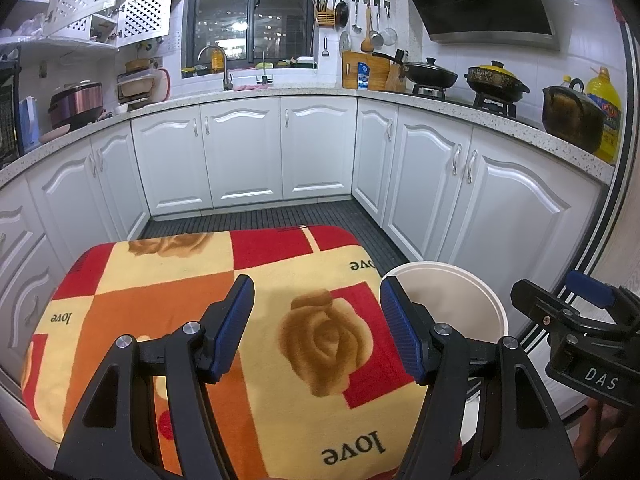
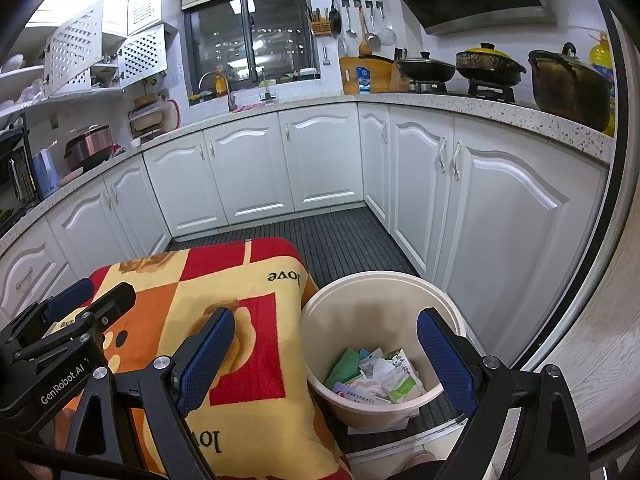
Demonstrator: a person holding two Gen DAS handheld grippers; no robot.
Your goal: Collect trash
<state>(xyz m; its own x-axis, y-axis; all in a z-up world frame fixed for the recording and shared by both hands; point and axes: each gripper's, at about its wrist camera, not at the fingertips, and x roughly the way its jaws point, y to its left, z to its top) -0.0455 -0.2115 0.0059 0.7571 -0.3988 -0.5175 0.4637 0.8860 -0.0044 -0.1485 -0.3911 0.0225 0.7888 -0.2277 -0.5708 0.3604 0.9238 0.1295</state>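
Observation:
A cream plastic bin (image 2: 384, 284) stands on the floor right of a blanket-covered table (image 2: 240, 280). Several pieces of trash (image 2: 376, 376), paper wrappers and a green bag, lie in its bottom. My right gripper (image 2: 326, 344) is open and empty, held above the bin's left rim and the table's right edge. My left gripper (image 1: 316, 320) is open and empty above the blanket (image 1: 200, 280); the bin's rim (image 1: 460, 276) shows to its right. The right gripper's body (image 1: 580, 328) shows at the far right of the left wrist view.
White lower cabinets (image 1: 244, 152) line three sides under a speckled counter (image 1: 480, 110). Pots (image 1: 496, 78) stand on the stove at right, a sink tap (image 1: 216, 64) below the window. Dark slatted floor (image 2: 336, 236) runs between table and cabinets.

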